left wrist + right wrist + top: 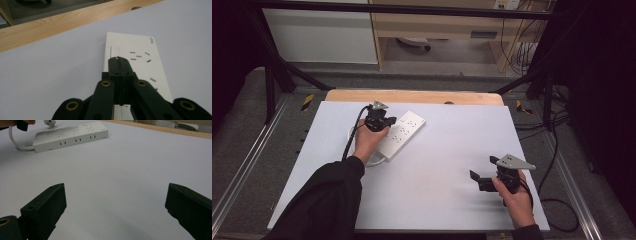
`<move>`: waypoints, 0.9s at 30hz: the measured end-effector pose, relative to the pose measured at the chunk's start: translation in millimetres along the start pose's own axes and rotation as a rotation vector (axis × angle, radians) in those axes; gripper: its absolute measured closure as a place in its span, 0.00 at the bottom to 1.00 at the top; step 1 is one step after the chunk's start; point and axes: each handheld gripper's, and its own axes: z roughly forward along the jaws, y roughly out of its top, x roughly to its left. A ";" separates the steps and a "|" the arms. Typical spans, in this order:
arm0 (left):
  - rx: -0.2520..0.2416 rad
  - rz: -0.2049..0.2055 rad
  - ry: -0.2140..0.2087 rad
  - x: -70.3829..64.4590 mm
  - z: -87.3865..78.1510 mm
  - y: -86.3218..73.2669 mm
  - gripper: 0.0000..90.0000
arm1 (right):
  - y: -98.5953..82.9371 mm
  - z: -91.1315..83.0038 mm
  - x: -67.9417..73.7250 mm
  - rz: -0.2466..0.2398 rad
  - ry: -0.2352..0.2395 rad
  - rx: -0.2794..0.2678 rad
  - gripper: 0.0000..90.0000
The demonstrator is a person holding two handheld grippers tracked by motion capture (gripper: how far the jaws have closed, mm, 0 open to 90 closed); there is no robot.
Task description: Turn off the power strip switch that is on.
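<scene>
— Holding anything with your left gripper (384, 121) just then?

— No. Its jaws were pressed flat together with nothing between them, tips over the white power strip (404, 132) lying left of centre in the high view, on the pale table (452, 150).

— And your right gripper (484, 175)?

— Jaws spread wide and empty, low at the lower right, well apart from the strip. Its own view showed the strip's cord (15, 143) at the upper left.

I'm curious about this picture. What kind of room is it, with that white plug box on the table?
Probably a lab or workshop for recording tasks. A dark metal frame surrounds the table, loose cables trail over the floor, and a power strip lies on the table.
</scene>
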 end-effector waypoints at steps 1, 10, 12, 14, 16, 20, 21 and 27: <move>0.006 0.003 0.000 -0.1 1.4 0.3 1.00 | 0.0 0.0 0.0 0.000 0.000 0.000 0.04; 0.028 0.006 0.003 -2.4 12.7 3.9 1.00 | -0.5 -0.5 -0.7 0.000 0.010 0.001 0.04; 0.035 0.010 0.005 -2.9 14.8 4.1 1.00 | -0.4 -0.3 -0.6 0.002 0.010 0.000 0.04; 0.041 0.008 0.004 -3.0 17.4 3.8 1.00 | -0.4 -0.4 -0.7 0.001 0.011 -0.001 0.04; 0.046 0.010 0.002 -3.4 19.7 3.8 1.00 | -0.5 -0.4 -0.8 0.001 0.011 0.000 0.04; 0.050 0.013 0.007 -3.8 22.7 3.6 1.00 | -0.6 -0.9 -1.3 0.005 0.012 -0.002 0.04; 0.051 0.012 0.006 -3.9 23.0 3.5 1.00 | -0.7 -0.9 -1.4 0.005 0.013 -0.001 0.04; 0.057 0.017 0.005 -5.0 25.6 2.9 1.00 | -0.6 -1.2 -1.7 0.006 0.015 -0.001 0.04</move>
